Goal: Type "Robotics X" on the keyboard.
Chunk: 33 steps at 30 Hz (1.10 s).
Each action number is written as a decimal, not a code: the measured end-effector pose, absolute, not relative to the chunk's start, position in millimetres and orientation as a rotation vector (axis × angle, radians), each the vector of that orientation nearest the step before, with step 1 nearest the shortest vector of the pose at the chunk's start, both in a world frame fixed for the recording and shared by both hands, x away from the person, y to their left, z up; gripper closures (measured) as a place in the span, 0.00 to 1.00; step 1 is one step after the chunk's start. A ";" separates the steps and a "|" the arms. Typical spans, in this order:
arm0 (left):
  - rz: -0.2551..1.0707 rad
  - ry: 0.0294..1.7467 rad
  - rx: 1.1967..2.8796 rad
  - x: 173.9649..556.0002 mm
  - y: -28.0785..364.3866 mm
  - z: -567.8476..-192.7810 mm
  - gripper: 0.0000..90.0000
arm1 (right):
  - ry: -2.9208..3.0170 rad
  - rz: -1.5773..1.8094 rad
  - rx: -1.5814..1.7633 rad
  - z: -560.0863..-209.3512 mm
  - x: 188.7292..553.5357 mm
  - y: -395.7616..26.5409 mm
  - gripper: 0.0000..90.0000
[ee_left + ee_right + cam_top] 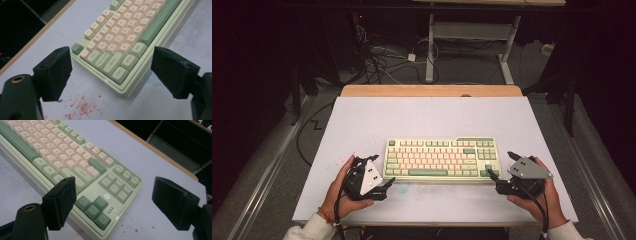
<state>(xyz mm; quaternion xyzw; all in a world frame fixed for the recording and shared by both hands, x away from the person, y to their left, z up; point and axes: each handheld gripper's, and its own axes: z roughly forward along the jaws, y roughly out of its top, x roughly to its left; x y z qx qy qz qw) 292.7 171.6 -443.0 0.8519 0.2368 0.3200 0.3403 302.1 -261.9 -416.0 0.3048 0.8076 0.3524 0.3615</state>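
A pale green keyboard [442,158] with cream and green keys lies flat near the front middle of the white table. My left gripper [382,170] is held at its front left corner, open, and the Ctrl corner of the keyboard [120,32] lies between and beyond the jaws. On the other side, my right gripper [502,165] stands open at the front right corner. In the right gripper view the arrow keys of the keyboard [62,152] sit between the jaws of this gripper [117,190]. Neither left gripper [112,62] nor right holds anything.
The white table top [427,115] has a wooden far edge [432,90]. Red specks [80,107] stain the surface by the keyboard's left corner, and a few red specks [136,228] by its right corner. Cables [382,60] and a desk frame [430,45] stand on the floor beyond.
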 end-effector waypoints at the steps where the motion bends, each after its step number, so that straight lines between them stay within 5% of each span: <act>1: 0.830 0.618 2.217 292.4 172.7 -443.4 0.18 | 2.080 0.908 0.792 -416.2 301.7 -262.6 0.22; 33: 0.806 0.745 2.292 286.6 203.4 -472.4 0.18 | 2.066 0.836 0.906 -439.3 291.1 -300.3 0.22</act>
